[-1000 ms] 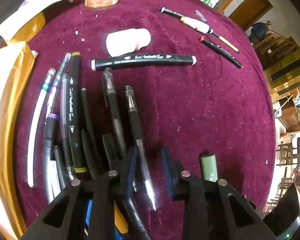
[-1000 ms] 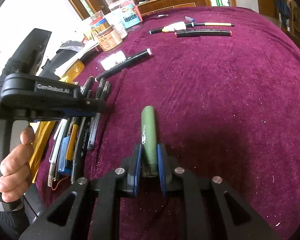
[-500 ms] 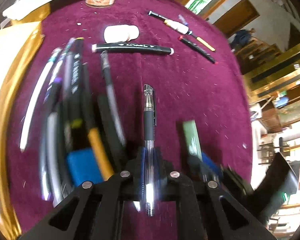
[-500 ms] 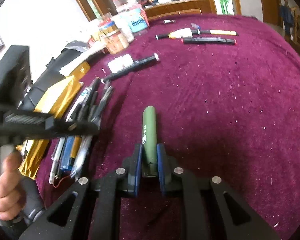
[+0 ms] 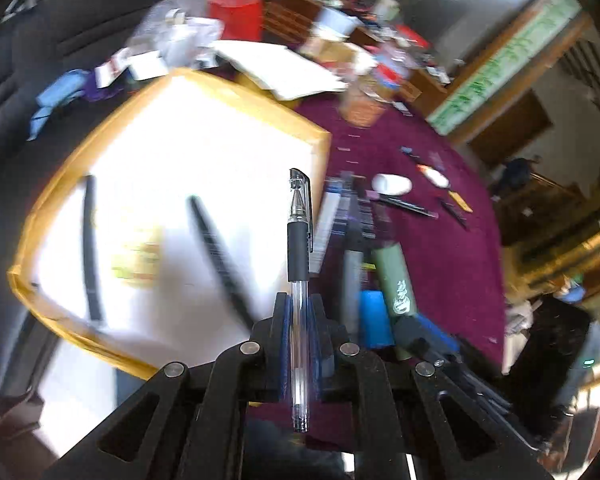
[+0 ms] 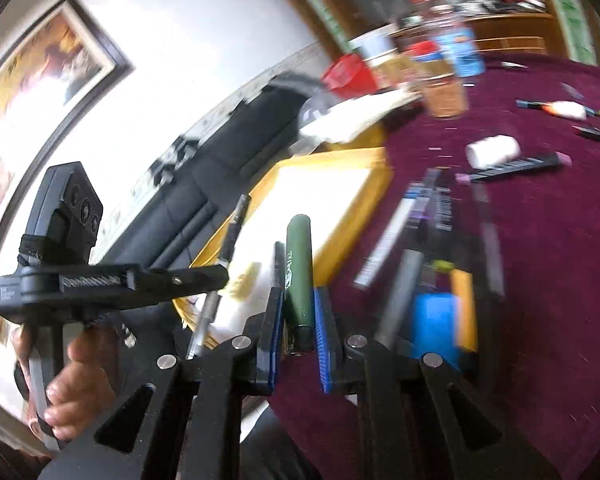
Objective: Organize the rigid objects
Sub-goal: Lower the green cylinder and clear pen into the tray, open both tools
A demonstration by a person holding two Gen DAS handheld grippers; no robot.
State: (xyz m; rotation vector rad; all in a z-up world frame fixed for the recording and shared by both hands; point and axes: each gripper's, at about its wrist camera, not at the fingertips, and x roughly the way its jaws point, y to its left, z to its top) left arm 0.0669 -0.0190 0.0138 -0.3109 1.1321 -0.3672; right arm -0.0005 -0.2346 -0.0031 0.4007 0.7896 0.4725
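A maroon velvet tablecloth (image 5: 452, 256) covered the table, with a yellow-rimmed tray (image 5: 172, 184) at its edge and jars and clutter blurred beyond. The left gripper (image 5: 300, 320) was clamped on a clear gel pen (image 5: 299, 280) with a black grip, holding it raised over the tray's near side, cap pointing away. Two dark pens (image 5: 220, 252) lay inside the tray on its white floor. The right gripper (image 6: 298, 320) was closed on a green pen (image 6: 299, 272), held above the tray's rim just beside the left tool. A blurred row of pens and markers (image 6: 428, 232) lay on the cloth beside the tray, with a white cylinder (image 6: 493, 151) farther off.
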